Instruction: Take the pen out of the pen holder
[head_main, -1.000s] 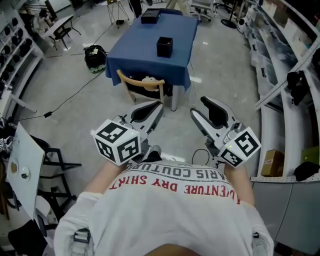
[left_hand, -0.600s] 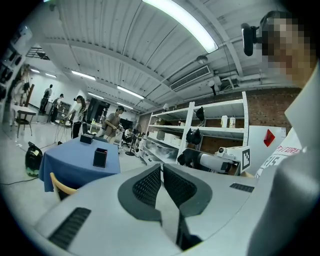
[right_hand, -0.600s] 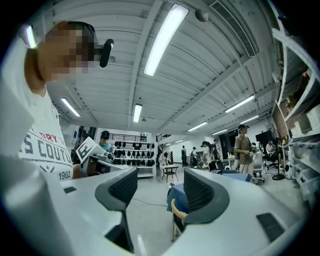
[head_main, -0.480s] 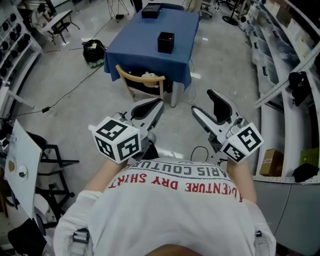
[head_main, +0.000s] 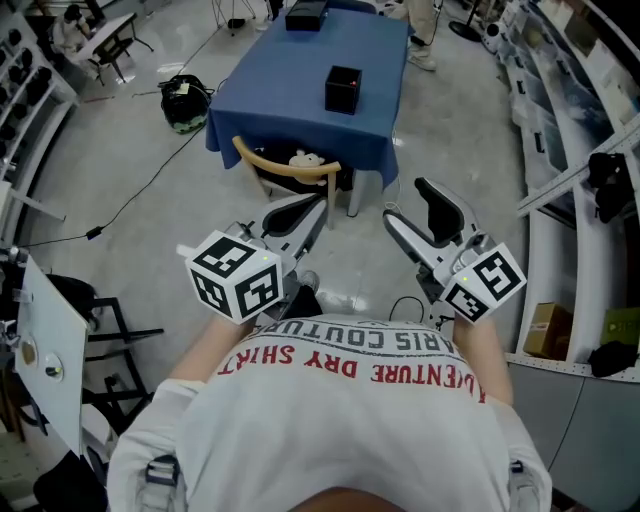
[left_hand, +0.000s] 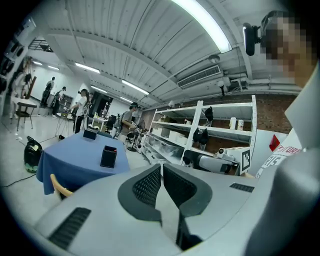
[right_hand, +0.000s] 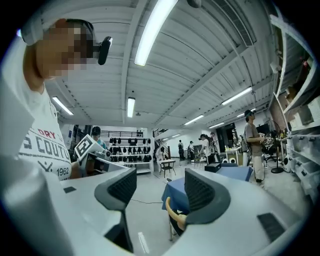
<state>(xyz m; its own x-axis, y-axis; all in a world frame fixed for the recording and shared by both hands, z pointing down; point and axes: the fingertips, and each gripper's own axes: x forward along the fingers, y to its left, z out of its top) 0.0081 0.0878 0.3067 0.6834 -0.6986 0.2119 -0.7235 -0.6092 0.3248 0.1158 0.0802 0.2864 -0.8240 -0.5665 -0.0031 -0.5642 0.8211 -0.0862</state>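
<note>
The black pen holder (head_main: 343, 89) stands upright on a blue-clothed table (head_main: 290, 110) some way ahead of me; a pen in it is too small to make out. It also shows in the left gripper view as the pen holder (left_hand: 108, 156) on the blue table (left_hand: 70, 160). My left gripper (head_main: 316, 207) is held in front of my chest, shut and empty, its pads (left_hand: 150, 185) meeting. My right gripper (head_main: 407, 203) is beside it, its jaws opening wide with nothing between them (right_hand: 160, 186). Both are far short of the table.
A wooden chair (head_main: 285, 165) is tucked under the table's near side. A second black box (head_main: 305, 15) sits at the table's far end. A dark bag (head_main: 187, 105) and cables lie on the floor to the left. Shelving (head_main: 565, 190) runs along the right.
The right gripper's jaws have spread apart. The table and pen holder have shifted slightly in the head view as I carry both grippers toward them.
</note>
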